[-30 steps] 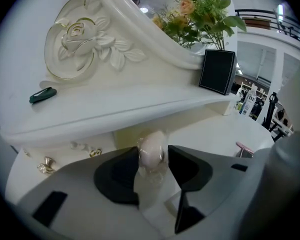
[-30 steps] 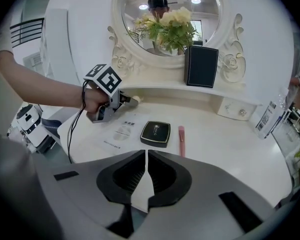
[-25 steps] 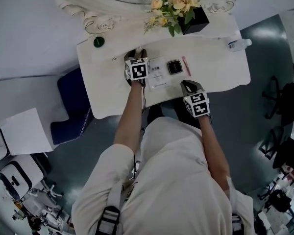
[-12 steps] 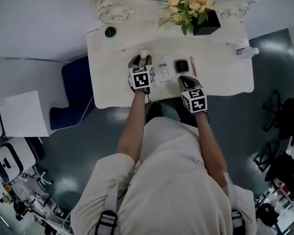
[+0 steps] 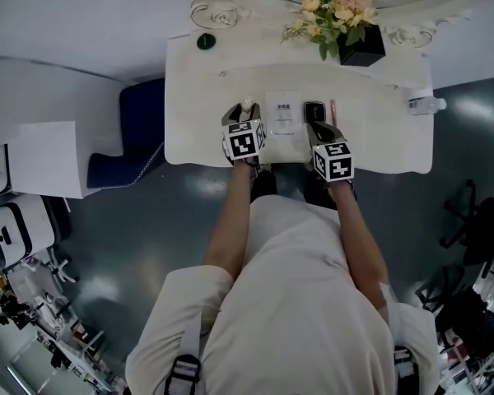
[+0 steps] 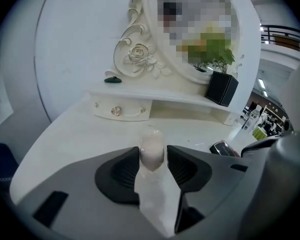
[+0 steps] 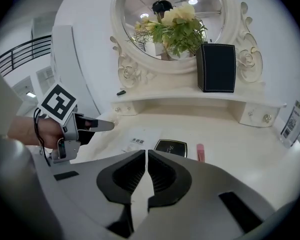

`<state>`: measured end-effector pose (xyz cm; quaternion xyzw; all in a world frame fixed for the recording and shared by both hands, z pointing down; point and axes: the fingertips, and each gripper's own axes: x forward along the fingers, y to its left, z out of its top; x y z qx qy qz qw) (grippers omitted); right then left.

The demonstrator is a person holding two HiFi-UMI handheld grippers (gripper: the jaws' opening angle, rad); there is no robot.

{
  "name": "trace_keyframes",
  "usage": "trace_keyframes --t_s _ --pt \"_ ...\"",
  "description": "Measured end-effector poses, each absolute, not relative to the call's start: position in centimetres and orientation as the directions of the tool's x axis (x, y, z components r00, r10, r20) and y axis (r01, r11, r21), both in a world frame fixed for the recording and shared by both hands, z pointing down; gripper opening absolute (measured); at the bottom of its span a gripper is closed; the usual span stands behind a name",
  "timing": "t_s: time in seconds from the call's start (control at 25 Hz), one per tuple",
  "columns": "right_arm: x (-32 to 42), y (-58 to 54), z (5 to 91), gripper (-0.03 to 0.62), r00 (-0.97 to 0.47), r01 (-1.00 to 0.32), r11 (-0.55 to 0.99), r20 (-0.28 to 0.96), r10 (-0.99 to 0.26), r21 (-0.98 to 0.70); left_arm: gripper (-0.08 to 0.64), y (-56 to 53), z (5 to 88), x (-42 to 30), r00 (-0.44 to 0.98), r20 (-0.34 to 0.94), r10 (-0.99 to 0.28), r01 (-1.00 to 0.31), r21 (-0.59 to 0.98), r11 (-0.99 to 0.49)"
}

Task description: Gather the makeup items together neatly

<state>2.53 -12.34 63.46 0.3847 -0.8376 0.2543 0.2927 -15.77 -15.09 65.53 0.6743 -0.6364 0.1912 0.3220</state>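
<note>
At the upper left of the head view a small dark green item (image 5: 205, 41) lies on the back ledge of the white dressing table (image 5: 379, 142), well apart from everything else. Just left of centre, the left gripper (image 5: 244, 115) points up the frame over the table's front part; its jaws are clamped on a small pale bottle (image 6: 152, 146), whose rounded top sticks out between the pads. Just right of it, a white sachet (image 5: 284, 115) lies flat on the table. A black compact (image 5: 314, 111) comes next, just beside the sachet, and a pink stick (image 5: 333, 108) lies close on the compact's right, so the three form a short row at the centre. The right gripper (image 7: 146, 156) hovers near the compact's front edge, its jaws closed together with nothing between them. Above this row, a bunch of flowers (image 5: 337, 2) and a black box (image 5: 364, 48) stand before the mirror. A clear bottle (image 5: 426, 104) lies near the table's right edge.
</note>
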Motion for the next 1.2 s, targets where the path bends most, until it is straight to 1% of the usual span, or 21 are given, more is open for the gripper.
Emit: trace_keyframes --t_s 0.36,0.56,0.76,0.88,1.08,1.2 --pt "3.4 -12.4 63.3 0.051 -0.544 -0.779 0.594 0.687 -0.482 -0.2 0.193 -13.3 67.4 -15.2 0.078 0.692 -0.717 -0.978 0.193 0.079" --pt "4.6 -12.4 63.4 0.051 -0.526 -0.798 0.572 0.686 -0.503 -0.191 0.231 -13.1 67.6 -14.9 0.08 0.697 -0.713 -0.977 0.195 0.081" --pt "5.1 -11.9 63.4 0.051 -0.51 -0.817 0.543 0.686 -0.519 -0.197 0.277 -13.0 67.4 -14.3 0.117 0.688 -0.716 -0.979 0.2 0.032" --pt "5.3 -11.5 63.5 0.051 -0.493 -0.834 0.513 0.689 -0.531 -0.202 0.281 -12.9 67.0 -14.2 0.129 0.682 -0.72 -0.977 0.211 0.025" --pt "5.6 -10.9 63.8 0.051 -0.449 -0.876 0.434 0.684 -0.575 -0.21 0.281 -12.4 66.8 -15.5 0.086 0.679 -0.729 -0.971 0.22 0.091" --pt "5.7 -10.3 63.7 0.051 -0.415 -0.901 0.374 0.678 -0.606 -0.217 0.282 -12.3 66.5 -15.3 0.113 0.671 -0.732 -0.968 0.239 0.071"
